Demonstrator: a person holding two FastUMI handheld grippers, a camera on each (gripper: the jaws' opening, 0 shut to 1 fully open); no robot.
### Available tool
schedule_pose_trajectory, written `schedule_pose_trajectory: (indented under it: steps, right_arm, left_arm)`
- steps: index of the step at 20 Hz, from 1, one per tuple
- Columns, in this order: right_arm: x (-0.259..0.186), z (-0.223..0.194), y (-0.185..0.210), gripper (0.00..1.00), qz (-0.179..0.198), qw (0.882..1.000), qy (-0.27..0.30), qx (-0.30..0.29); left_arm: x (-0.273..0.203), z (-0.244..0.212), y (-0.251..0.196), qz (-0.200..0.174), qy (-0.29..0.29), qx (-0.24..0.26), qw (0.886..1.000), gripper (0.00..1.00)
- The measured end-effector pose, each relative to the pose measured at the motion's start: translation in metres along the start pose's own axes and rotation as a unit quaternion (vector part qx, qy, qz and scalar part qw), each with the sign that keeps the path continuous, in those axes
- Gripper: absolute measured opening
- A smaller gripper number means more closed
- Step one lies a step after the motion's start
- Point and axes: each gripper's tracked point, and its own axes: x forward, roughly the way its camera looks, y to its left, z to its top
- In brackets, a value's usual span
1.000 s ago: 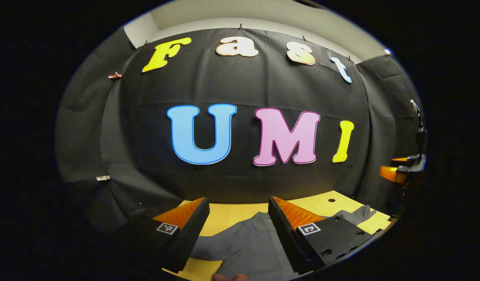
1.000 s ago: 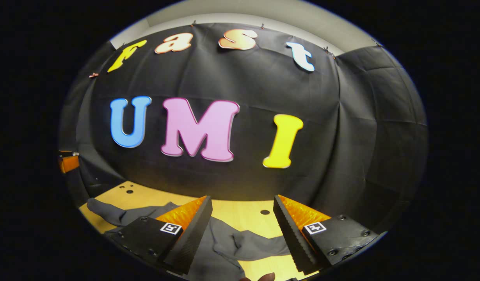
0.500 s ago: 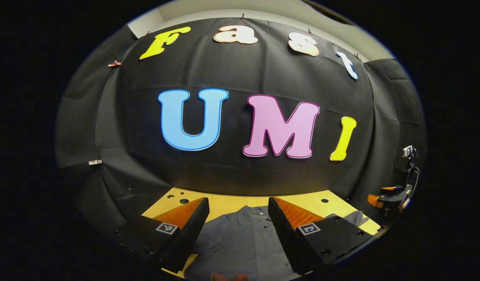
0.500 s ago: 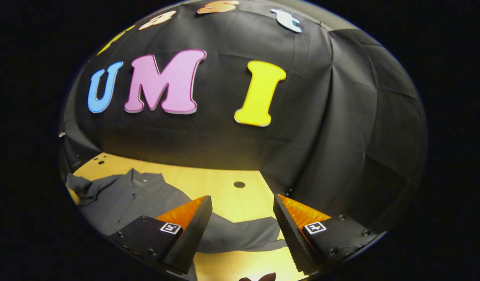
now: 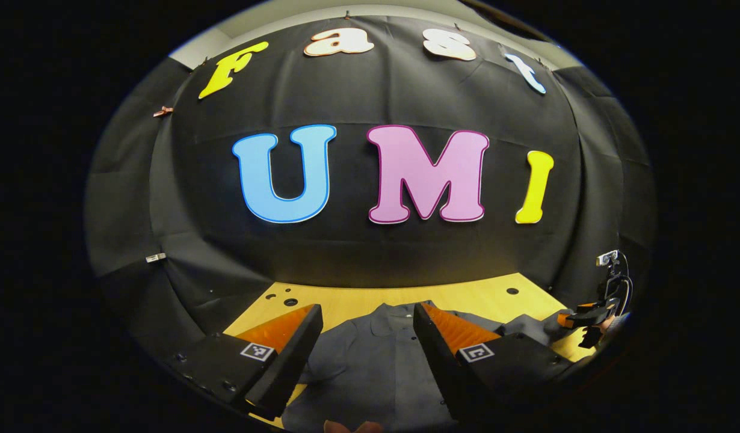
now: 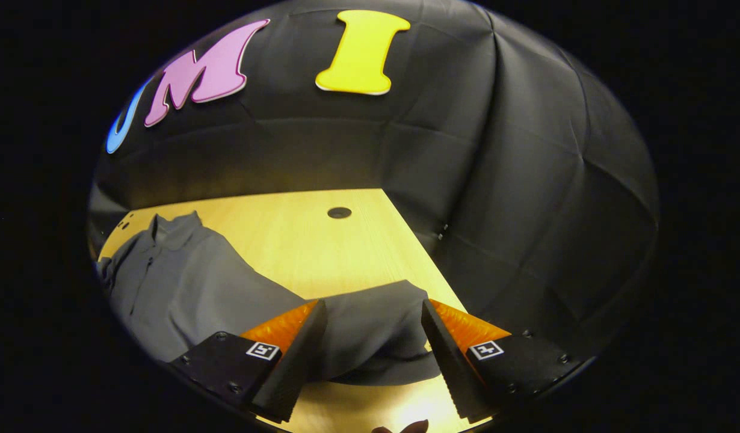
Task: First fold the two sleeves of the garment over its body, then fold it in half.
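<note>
Grey garment (image 5: 370,367) lies flat on the wooden bench (image 5: 346,299), collar toward the black cloth wall (image 5: 370,252), front up, a buttoned placket running down from the collar.

Left tongs (image 5: 367,352): spread wide, nothing between the fingers. They hang above the garment's chest, one finger to each side of the collar line, not touching the cloth as far as can be told.

Right tongs (image 6: 373,355): spread as well, nothing pinched. In the right gripper view the end of one sleeve (image 6: 370,325) lies between the two fingers, stretched out from the garment's body (image 6: 183,288) and flat on the bench (image 6: 322,246). Whether the fingertips touch the sleeve or only hover over it cannot be told.

In the left gripper view the right tongs (image 5: 586,319) show far off at the garment's outstretched sleeve, low over its end.

A round hole (image 6: 339,212) in the bench sits beyond the sleeve, toward the wall. A fingertip (image 5: 352,427) of the holding hand shows at the lower edge of the left gripper view, on the near side of the garment.
</note>
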Motion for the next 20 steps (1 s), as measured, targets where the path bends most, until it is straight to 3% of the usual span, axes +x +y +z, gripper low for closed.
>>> schedule_pose_trajectory:
  steps: [7, 10, 14, 17, 18, 19, 20]
  right_arm:
    - [0.033, -0.041, -0.013, 0.98, 0.009, 0.998, 0.055, 0.009]
    - [0.032, -0.048, -0.004, 0.98, 0.023, 0.996, 0.072, 0.045]
    - [0.028, -0.051, 0.017, 0.13, 0.042, 0.997, 0.066, -0.009]
    - [0.019, -0.040, 0.021, 0.08, 0.043, 0.995, 0.068, 0.053]
    - [0.016, -0.031, 0.014, 0.00, 0.030, 0.996, 0.060, 0.059]
    - [0.011, -0.025, 0.008, 0.08, 0.019, 0.997, 0.052, 0.061]
    - [0.003, -0.021, 0.002, 0.08, 0.006, 0.997, 0.046, 0.063]
  left_arm:
    - [0.005, -0.004, -0.014, 0.014, 0.015, 0.010, 1.000, 0.95]
    - [0.005, -0.006, -0.018, 0.017, 0.020, 0.018, 0.999, 0.94]
    - [0.004, -0.009, -0.016, 0.019, 0.022, 0.020, 0.999, 0.98]
    - [0.004, -0.008, -0.006, 0.019, 0.019, 0.006, 1.000, 0.98]
    - [0.003, -0.008, -0.003, 0.016, 0.017, 0.003, 1.000, 0.98]
    - [0.002, -0.008, 0.000, 0.010, 0.016, 0.002, 1.000, 0.97]
    - [0.001, -0.009, 0.003, 0.004, 0.013, 0.003, 1.000, 0.97]
